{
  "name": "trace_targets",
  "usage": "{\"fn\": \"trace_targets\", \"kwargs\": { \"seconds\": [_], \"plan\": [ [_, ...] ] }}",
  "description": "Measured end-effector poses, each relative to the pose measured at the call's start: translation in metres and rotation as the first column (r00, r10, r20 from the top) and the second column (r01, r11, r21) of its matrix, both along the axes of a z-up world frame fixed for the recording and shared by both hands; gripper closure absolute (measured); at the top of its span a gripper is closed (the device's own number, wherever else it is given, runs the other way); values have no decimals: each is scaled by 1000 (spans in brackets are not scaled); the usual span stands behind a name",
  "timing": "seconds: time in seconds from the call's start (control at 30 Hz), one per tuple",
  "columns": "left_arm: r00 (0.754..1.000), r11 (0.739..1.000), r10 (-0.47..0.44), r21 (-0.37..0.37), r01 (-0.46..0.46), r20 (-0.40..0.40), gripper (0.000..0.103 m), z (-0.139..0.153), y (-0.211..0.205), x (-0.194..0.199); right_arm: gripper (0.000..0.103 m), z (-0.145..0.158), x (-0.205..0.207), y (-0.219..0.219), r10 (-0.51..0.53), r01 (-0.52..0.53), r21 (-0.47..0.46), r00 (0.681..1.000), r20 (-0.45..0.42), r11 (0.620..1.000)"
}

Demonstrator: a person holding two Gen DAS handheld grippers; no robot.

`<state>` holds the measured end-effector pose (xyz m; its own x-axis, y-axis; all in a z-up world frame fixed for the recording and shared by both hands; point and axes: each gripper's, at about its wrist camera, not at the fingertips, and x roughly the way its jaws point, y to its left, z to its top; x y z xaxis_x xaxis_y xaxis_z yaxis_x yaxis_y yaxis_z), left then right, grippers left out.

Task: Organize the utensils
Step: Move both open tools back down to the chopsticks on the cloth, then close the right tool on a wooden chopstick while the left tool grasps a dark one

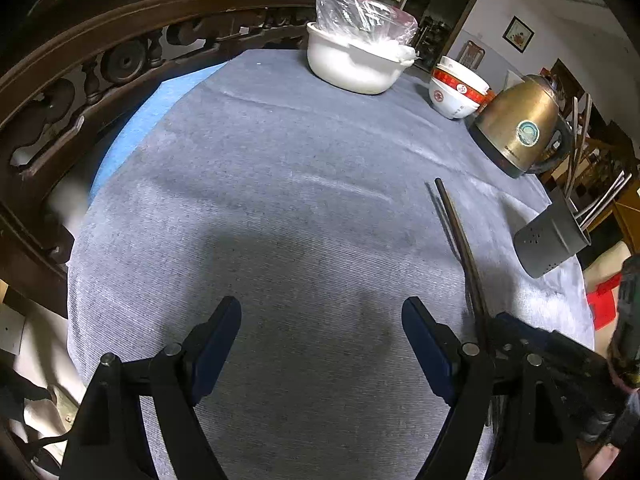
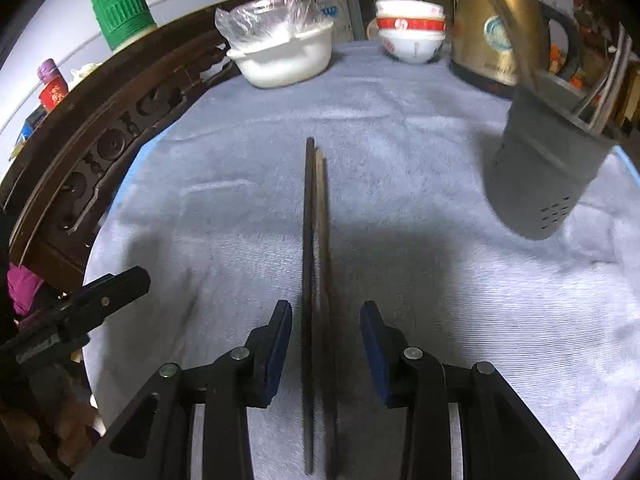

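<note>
I see 2 dark, slender chopsticks [image 2: 316, 280] lying side by side on the grey cloth [image 2: 400, 168], running straight between my right gripper [image 2: 326, 344] fingers; its jaws are spread, not touching them. My left gripper [image 1: 322, 344] hangs wide apart, holding nothing. The grey utensil holder [image 2: 548, 172] stands near, right of the chopsticks.

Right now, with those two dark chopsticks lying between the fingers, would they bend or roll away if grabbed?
The chopsticks look straight and rigid, so they would probably stay stiff. They are thin and lie side by side on the soft gray cloth, which likely keeps them from rolling. Being slender, one might slip out as the right gripper closes, its fingers still apart on either side.
</note>
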<state>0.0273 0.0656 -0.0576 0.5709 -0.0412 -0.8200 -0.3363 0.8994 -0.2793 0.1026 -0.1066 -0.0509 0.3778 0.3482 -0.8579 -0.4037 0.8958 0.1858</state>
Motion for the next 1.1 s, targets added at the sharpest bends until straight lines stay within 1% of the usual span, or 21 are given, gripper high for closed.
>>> {"fn": "trace_targets", "kwargs": {
  "seconds": [0.03,0.07,0.1,0.2,0.27,0.3,0.33,0.37,0.4,0.43,0.47,0.5,0.57,0.63,0.73,0.83,0.87,0.9,1.03,1.07,1.1],
  "plan": [
    [1000,1000,0,-3,0,-2,20,-1,0,0,63,-2,-2,2,2,-2,-7,1000,6,1000],
    [1000,1000,-1,-8,1,-4,20,-2,1,0,74,-1,-5,2,5,-5,-4,1000,4,1000],
    [1000,1000,-2,-11,2,-6,20,-4,1,1,90,-2,-5,1,-12,12,-4,1000,-9,1000],
    [1000,1000,-11,-19,11,-6,20,-5,0,1,90,-3,-6,-18,-116,121,83,991,-67,989],
    [1000,1000,-15,-15,15,0,20,-4,-1,1,90,0,-19,-31,-179,198,168,977,-117,966],
    [1000,1000,-16,-15,16,1,20,-4,-1,1,89,2,-26,-36,-210,229,189,971,-116,955],
    [1000,1000,-18,-18,18,0,20,-5,-2,2,88,6,-32,-38,-221,236,209,971,-95,949],
    [1000,999,-24,-24,24,-2,20,-5,-3,3,86,8,-37,-38,-204,215,227,976,-71,950],
    [1000,999,-31,-25,31,-4,20,-5,-4,4,80,10,-39,-37,-182,190,210,982,-55,959],
    [999,999,-37,-23,37,-4,20,-4,-6,4,76,10,-42,-37,-180,185,183,983,-45,966],
    [999,999,-43,-17,43,-1,20,-3,-7,4,66,11,-44,-43,-195,199,180,980,-40,963],
    [999,999,-46,-11,46,4,20,-1,-9,4,51,13,-45,-50,-215,218,201,976,-39,955],
    [999,999,-45,-10,45,3,20,0,-10,5,36,19,-46,-66,-270,267,215,963,-15,939],
    [999,999,-46,-15,46,-1,20,0,-13,6,36,20,-39,-69,-277,275,193,961,-16,942],
    [998,998,-68,-7,68,-6,20,0,-21,8,36,13,-23,-65,-252,258,165,966,-55,952],
    [996,996,-86,3,87,-9,20,0,-26,7,41,8,-12,-67,-263,276,196,961,-92,941],
    [996,996,-89,4,89,-9,20,1,-27,8,55,5,-5,-68,-279,297,203,954,-111,933],
    [996,996,-90,6,90,-11,20,1,-28,7,66,3,0,-70,-290,312,206,948,-129,927],
    [995,995,-99,7,99,-12,20,2,-29,8,65,-7,22,-71,-311,345,197,932,-186,918],
    [995,995,-102,8,102,-13,20,2,-29,8,67,-6,27,-70,-310,344,193,933,-184,919],
    [994,994,-112,7,112,-15,20,3,-31,9,74,-6,30,-70,-311,344,182,932,-186,921]
  ]
}}
